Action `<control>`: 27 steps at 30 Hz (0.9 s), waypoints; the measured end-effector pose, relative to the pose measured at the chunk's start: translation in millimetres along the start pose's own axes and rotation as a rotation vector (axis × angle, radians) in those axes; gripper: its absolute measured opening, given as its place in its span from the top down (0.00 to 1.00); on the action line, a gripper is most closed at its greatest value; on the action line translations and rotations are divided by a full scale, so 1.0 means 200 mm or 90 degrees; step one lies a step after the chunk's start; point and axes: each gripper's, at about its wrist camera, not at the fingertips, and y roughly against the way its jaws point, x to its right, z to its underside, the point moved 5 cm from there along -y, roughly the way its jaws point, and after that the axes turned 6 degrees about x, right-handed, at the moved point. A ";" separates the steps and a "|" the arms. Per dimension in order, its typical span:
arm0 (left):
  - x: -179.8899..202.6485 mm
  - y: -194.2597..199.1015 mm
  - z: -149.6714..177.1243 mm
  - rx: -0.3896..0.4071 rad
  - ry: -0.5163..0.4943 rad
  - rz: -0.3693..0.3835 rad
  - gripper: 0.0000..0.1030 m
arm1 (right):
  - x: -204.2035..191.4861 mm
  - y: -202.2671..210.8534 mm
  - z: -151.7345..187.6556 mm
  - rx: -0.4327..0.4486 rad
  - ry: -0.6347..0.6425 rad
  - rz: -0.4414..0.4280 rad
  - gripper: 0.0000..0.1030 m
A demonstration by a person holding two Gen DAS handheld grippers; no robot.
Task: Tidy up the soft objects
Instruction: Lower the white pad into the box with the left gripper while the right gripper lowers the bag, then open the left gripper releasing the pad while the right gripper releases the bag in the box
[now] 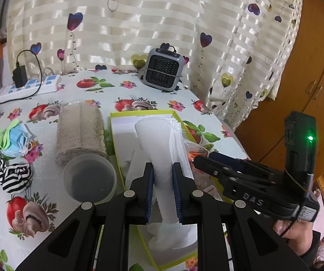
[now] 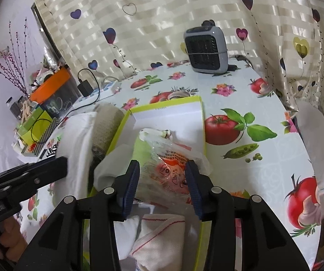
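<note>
Left tongs [image 1: 163, 192] pinching white cloth [image 1: 159, 144], right tongs [image 2: 162, 188] perhaps gripping bag [image 2: 168, 169]

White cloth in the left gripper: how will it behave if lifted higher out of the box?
The white cloth is probably floppy: it is pinched mid-length by the left gripper, and its near end already bunches below. It looks light, so a thin fold could slip out. Its far end lies in the green-edged box and may drag.

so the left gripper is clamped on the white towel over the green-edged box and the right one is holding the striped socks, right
Not quite. The left gripper is indeed clamped on the white towel over the green-edged box, but the right wrist view shows the right gripper around a clear plastic bag. The striped socks lie untouched on the table.
</note>
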 end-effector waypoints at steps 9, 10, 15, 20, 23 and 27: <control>-0.03 -0.09 -0.10 0.001 0.006 -0.014 0.85 | 0.01 0.09 -0.01 0.029 -0.006 -0.004 0.58; -0.04 -0.11 -0.11 0.000 0.009 -0.016 0.85 | 0.02 0.09 -0.01 0.031 -0.009 -0.002 0.58; -0.07 -0.19 -0.15 -0.007 0.022 -0.024 0.85 | 0.03 0.09 0.00 0.030 -0.011 -0.001 0.58; -0.10 -0.29 -0.16 -0.026 0.038 -0.026 0.81 | 0.03 0.09 0.00 0.026 -0.006 -0.006 0.58; -0.12 -0.31 -0.15 -0.034 0.051 -0.020 0.81 | 0.03 0.09 0.00 0.027 -0.006 -0.006 0.58; -0.14 -0.29 -0.15 -0.027 0.060 -0.005 0.80 | 0.02 0.09 0.00 0.028 -0.005 -0.006 0.58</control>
